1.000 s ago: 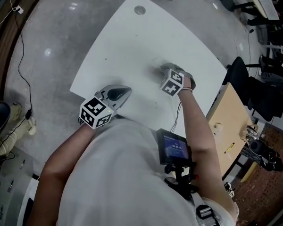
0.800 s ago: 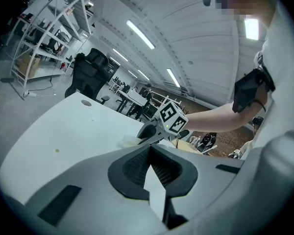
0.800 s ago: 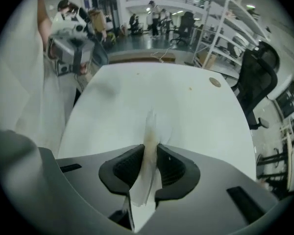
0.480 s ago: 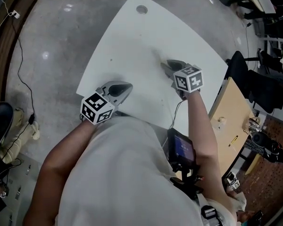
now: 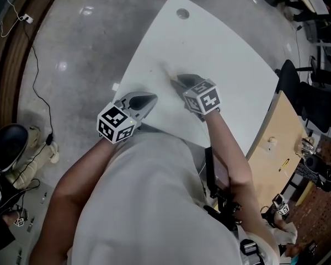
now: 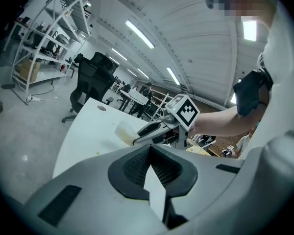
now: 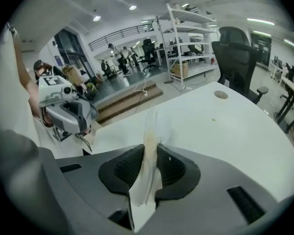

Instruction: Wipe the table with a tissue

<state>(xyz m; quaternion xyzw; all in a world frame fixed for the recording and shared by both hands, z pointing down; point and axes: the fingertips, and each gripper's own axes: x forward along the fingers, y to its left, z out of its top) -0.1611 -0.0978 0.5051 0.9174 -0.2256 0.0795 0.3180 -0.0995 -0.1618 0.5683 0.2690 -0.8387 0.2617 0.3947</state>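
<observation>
White curved counter [image 5: 226, 43], right gripper [image 5: 183, 81] jaws clamped on thin white yellow-stained tissue [image 7: 148, 155] protruding ahead of them, left gripper [image 5: 146, 99] jaws together, nothing between.

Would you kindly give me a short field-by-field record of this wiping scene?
Surface: white table
Right tongs: shut on the tissue, its free end down at the tabletop
Left tongs: shut, holding nothing, by the table's near edge
Tissue condition: yellowish stain where it is pinched
Table feature: round hole near the far corner
</observation>
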